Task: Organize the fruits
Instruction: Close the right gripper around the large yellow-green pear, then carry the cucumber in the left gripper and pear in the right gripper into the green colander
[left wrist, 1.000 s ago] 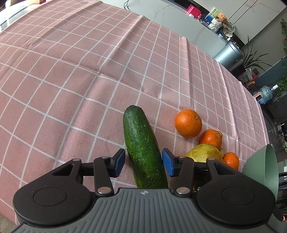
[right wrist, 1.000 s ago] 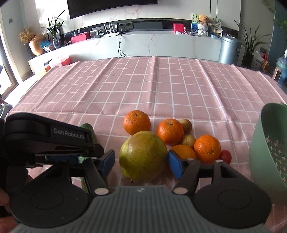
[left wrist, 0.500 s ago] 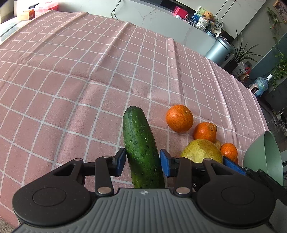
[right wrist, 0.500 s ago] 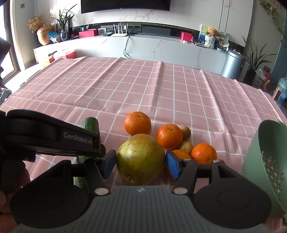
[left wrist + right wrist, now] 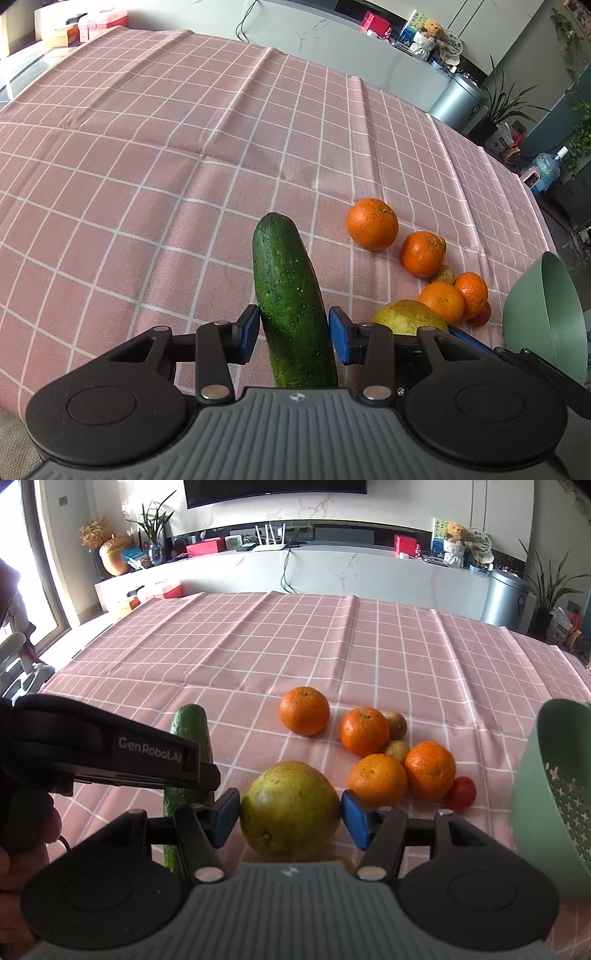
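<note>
A dark green cucumber points away from me, and my left gripper is shut on it, both blue pads pressed against its sides. The same cucumber shows in the right wrist view behind the left gripper's body. My right gripper is shut on a large yellow-green pear, whose top also shows in the left wrist view. Several oranges lie beyond on the pink checked tablecloth. With them are two small brownish fruits and a small red tomato.
A pale green colander stands at the right edge, close to the tomato and also visible in the left wrist view. A hand holds the left gripper at the far left. White counter, metal bin and plants lie beyond the table's far edge.
The left jaws closed onto the cucumber and the right jaws closed onto the pear. Both views have tipped upward a little, showing more of the far table and room.
</note>
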Demonstrator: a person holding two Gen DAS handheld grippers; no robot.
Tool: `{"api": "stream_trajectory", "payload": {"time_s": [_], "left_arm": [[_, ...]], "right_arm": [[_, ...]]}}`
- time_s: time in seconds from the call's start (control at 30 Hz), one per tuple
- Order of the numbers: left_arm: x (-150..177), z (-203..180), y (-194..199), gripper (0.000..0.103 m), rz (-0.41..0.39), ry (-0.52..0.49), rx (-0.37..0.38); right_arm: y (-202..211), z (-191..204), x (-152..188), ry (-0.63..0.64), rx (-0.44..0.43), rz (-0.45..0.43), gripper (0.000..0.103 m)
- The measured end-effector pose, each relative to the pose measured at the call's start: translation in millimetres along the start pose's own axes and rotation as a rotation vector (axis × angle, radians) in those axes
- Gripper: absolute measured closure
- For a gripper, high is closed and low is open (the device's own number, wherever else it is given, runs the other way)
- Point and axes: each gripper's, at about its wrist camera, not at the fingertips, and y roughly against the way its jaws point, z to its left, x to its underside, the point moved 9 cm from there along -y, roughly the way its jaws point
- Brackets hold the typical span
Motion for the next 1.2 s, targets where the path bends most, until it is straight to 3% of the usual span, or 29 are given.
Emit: {"api": "stream_trajectory", "payload": {"time_s": [0.2, 0.53, 0.77, 1.2], "left_arm": [[2.1, 5.3, -9.2, 0.057, 0.025, 0.009, -0.038], [3.5, 4.0, -10.0, 0.056, 0.030, -0.006, -0.052], [3.0, 2.1, -8.3, 0.058, 0.018, -0.014, -0.051], [-7.7, -43.5, 64.5, 0.061, -0.216, -0.086, 0.065]], "right_arm": [[-4.5, 6.9, -2.8, 0.076, 0.011, -0.009, 0.045], [-16.0, 5.9, 6.6, 0.029, -0.041, 0.046, 0.039], [-14.3, 5.3, 8.8, 0.011, -0.047, 0.034, 0.039], [59.2, -33.1, -14.9, -0.063, -0.030, -0.127, 0.039]]}}
